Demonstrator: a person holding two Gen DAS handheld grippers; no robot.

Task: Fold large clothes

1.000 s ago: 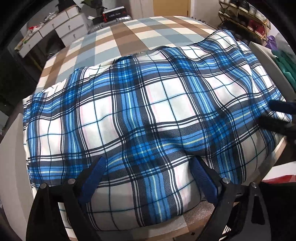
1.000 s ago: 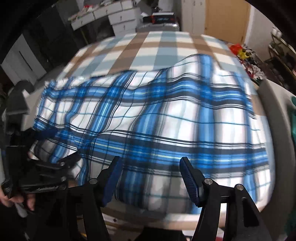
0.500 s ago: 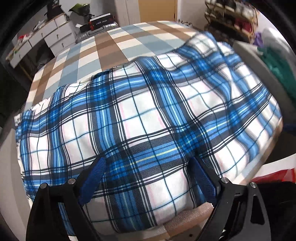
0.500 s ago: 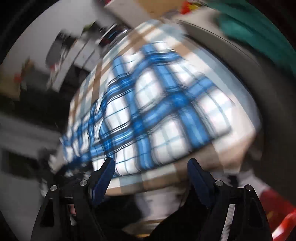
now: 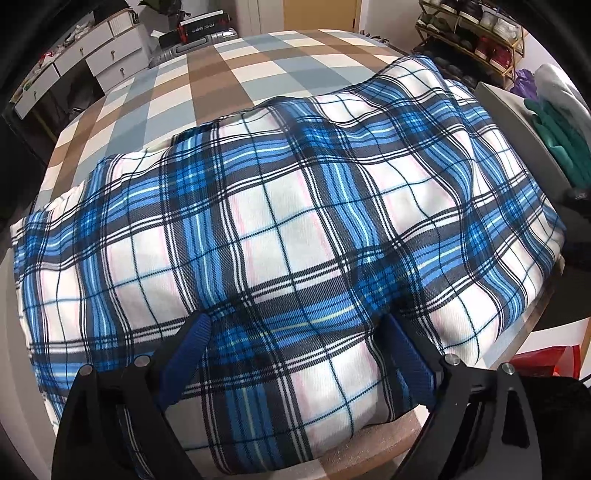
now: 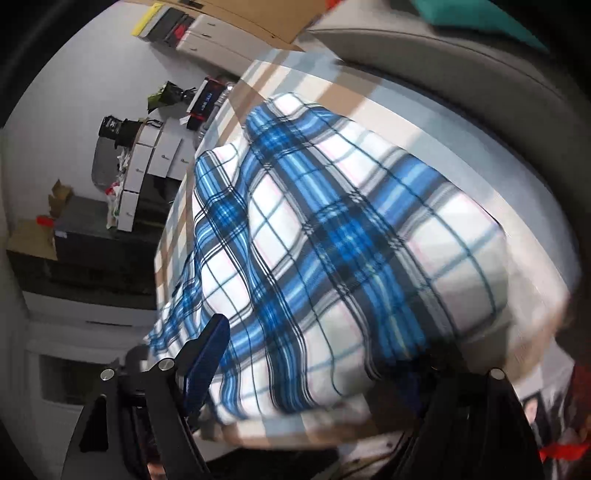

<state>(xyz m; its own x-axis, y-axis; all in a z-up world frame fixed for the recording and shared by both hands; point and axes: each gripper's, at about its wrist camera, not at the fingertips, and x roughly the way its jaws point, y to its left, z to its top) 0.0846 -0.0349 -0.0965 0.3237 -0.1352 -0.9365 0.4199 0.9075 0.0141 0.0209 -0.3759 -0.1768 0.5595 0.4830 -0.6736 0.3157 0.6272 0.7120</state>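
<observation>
Blue plaid cloth point(image 5: 288, 236) lies spread over the near half of a checked table point(image 5: 236, 62). Left gripper point(image 5: 295, 339) wide apart, cloth bunched between its fingers. Right gripper point(image 6: 314, 369) tilted, wide apart over the cloth's edge; view blurred

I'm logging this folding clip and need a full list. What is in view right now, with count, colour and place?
plaid garment: one, blue, white and black, spread over the near half of the table.
checked tablecloth: one, brown, grey-blue and cream, covering the table.
drawer unit: one, white, far left by the wall.
suitcase: one, grey, beyond the table's far edge.
shoe rack: one, gold frame, far right.
green clothes: one pile, right, on a grey surface.
left tool: one, black with blue pads, open, fabric between its fingers.
right tool: one, black with blue pads, open, at the garment's edge.
</observation>
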